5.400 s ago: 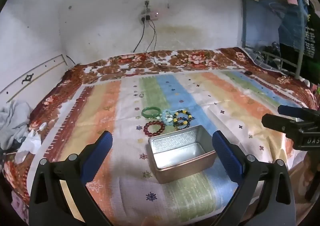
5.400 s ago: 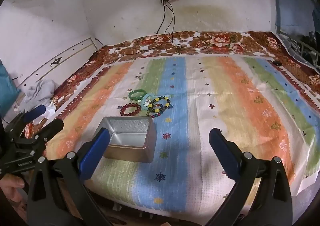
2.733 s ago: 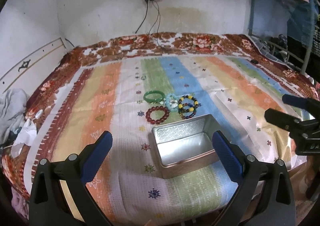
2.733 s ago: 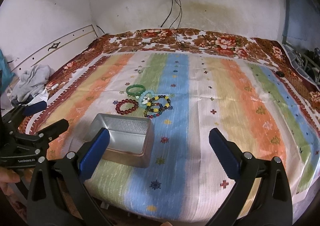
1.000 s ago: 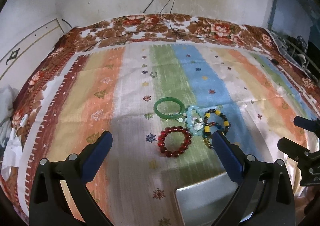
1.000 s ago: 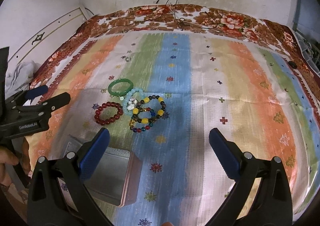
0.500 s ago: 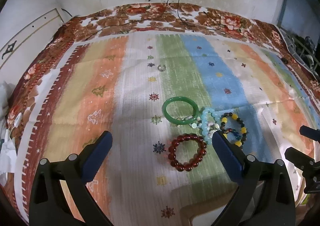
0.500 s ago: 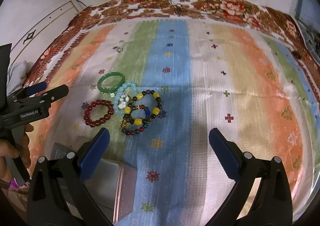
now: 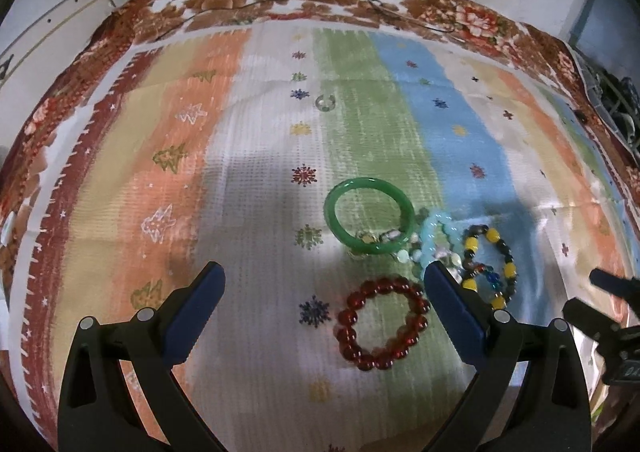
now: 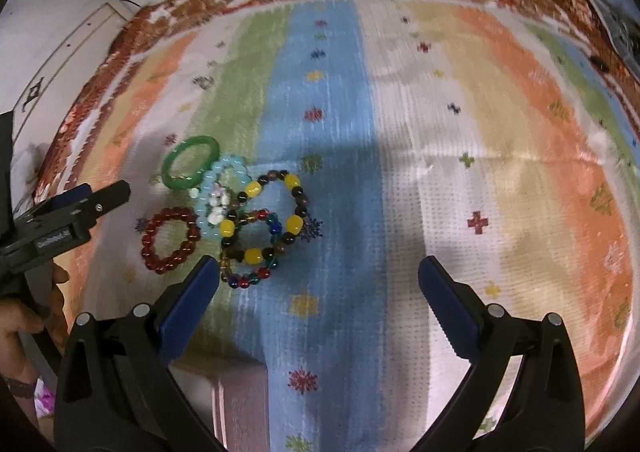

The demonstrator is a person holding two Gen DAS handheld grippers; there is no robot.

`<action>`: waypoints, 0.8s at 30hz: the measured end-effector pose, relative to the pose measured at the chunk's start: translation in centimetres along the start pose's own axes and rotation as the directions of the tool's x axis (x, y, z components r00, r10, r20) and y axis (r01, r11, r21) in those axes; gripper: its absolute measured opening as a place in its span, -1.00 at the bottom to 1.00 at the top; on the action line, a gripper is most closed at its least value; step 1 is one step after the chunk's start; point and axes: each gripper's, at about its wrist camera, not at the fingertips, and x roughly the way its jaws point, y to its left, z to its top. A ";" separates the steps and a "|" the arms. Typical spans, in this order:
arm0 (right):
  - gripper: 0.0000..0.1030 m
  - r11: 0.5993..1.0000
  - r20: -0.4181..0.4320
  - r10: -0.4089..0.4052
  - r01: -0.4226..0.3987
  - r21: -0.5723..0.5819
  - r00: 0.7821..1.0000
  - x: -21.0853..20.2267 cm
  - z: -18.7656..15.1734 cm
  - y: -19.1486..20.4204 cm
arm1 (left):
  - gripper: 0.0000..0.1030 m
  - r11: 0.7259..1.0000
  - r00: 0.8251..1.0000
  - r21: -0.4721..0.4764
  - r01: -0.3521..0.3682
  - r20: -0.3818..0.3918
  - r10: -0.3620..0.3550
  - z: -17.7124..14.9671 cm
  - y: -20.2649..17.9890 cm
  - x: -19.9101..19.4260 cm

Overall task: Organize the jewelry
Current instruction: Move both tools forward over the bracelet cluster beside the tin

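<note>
Two hand-held grippers, left and right, hung wide open and empty over the bed. Five bracelets lay there: green bangle, red, pale blue, yellow-black and multicoloured strands. Overlapping, they might have snagged and dragged neighbours during a grab.
</note>
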 end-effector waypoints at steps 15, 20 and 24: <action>0.91 0.999 -0.043 -0.007 0.009 0.046 0.999 2.5 1.3 -1.1 | 0.89 1.000 0.998 -0.011 -0.018 -0.053 0.017 1.3 0.5 2.7; 0.91 0.990 -0.083 0.033 -0.021 0.138 0.996 3.7 1.7 -1.8 | 0.89 1.000 0.997 -0.013 -0.019 -0.070 0.018 1.8 0.7 3.7; 0.91 0.987 -0.111 0.013 0.004 0.158 0.994 5.0 2.3 -2.0 | 0.89 1.000 0.995 -0.005 -0.025 -0.095 0.025 2.2 0.8 5.0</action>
